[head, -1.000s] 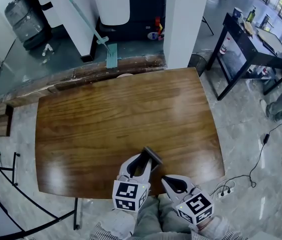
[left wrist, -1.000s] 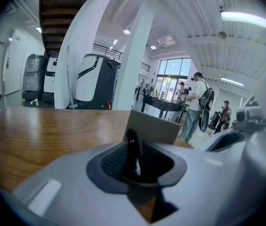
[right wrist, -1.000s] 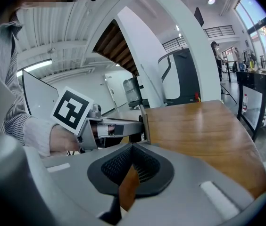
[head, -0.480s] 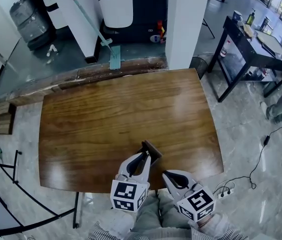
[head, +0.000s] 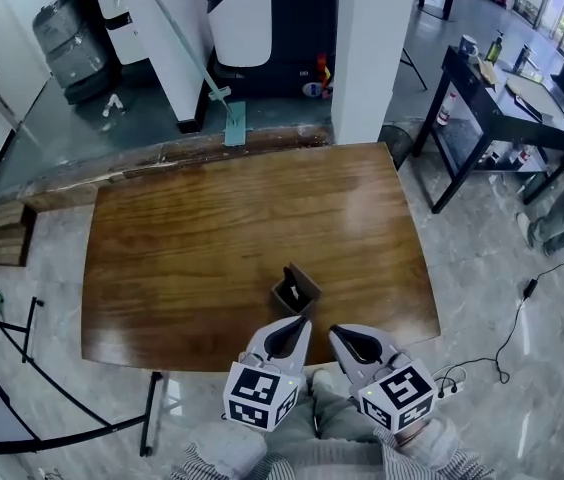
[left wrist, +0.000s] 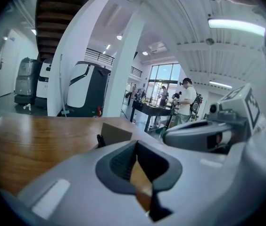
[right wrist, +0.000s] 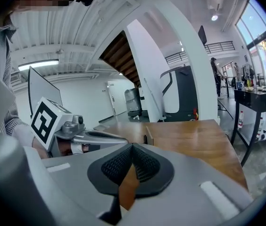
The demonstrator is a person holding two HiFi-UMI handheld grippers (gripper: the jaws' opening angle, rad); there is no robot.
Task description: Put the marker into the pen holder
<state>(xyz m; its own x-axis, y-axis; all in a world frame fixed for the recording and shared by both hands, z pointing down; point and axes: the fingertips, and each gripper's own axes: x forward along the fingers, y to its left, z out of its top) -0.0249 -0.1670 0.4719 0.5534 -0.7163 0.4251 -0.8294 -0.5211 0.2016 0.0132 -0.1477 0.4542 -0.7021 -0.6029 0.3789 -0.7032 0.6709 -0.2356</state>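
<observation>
The left grey two-jaw gripper and the right grey two-jaw gripper point forward, side by side. Both have jaws closed together, holding nothing.

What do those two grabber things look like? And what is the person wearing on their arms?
The left gripper and right gripper look alike: smooth whitish-grey shells narrowing to a point, with dark ribbed pads inside. Each carries a white cube printed with black square markers. The person's sleeves are pale with thin stripes.
</observation>
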